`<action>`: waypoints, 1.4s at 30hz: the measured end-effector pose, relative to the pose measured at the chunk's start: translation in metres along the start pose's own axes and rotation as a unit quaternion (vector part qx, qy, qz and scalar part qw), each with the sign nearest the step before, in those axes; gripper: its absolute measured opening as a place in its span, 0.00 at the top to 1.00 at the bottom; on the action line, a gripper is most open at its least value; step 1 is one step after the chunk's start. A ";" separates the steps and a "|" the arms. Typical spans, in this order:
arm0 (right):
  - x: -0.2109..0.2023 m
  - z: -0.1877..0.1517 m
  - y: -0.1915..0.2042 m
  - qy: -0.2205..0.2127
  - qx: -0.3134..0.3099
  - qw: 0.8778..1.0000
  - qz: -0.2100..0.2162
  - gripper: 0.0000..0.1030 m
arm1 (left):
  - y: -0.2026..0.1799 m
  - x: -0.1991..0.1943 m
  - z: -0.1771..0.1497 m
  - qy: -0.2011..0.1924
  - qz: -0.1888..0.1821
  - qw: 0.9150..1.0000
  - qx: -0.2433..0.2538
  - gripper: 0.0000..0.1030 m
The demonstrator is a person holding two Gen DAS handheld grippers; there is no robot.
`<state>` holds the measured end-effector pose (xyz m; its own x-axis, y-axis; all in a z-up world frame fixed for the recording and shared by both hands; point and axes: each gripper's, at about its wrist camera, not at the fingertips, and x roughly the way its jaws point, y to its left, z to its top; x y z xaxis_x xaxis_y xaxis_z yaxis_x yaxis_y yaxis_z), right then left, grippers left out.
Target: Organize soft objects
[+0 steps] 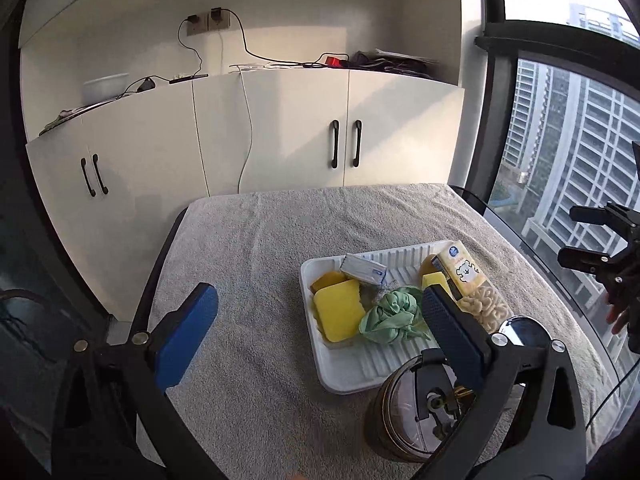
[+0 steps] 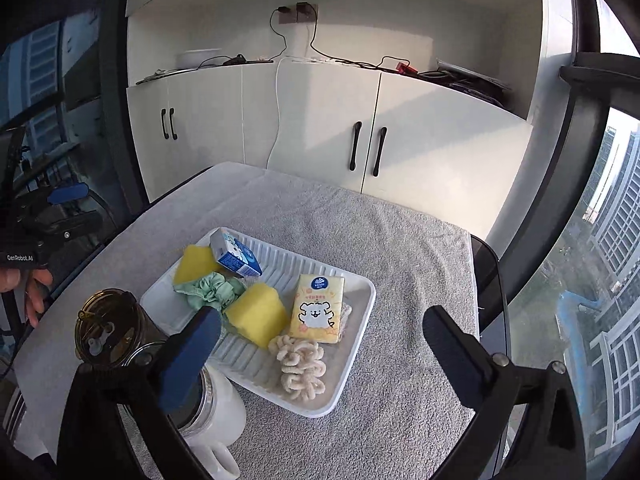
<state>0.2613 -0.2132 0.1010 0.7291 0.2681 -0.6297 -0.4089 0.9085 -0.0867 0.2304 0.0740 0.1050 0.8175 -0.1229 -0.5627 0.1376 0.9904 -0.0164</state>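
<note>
Right now both tools hang above the table with nothing in them: the left gripper has its blue pads spread wide, and the right gripper likewise stands fully apart, empty. All the soft things lie in the white ribbed tray, which sits ahead of and below both tools. From the right gripper the cream scrunchie is nearest, just beneath its fingers, with the yellow sponge and the bear-print tissue pack a little beyond; the pack's long axis runs away from the tool. From the left gripper the green scrunchie lies straight ahead between the fingers, beside another yellow sponge. A blue tissue pack rests at the tray's far side. My judgement is that the right hand is better placed for the cream scrunchie. A grey towel covers the table; white cabinets stand behind, and a dark lidded jar sits near the tray.
</note>
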 end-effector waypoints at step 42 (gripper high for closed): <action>-0.094 -0.150 0.122 -0.026 0.112 0.987 -0.110 0.00 | -0.081 -0.083 -0.107 0.031 0.073 0.996 -0.036 0.00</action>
<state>0.0603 -0.1759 0.0335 0.8165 0.0679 -0.5733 -0.1107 0.9931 -0.0399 0.0918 0.0105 0.0649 0.7893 0.0245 -0.6135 -0.0224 0.9997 0.0111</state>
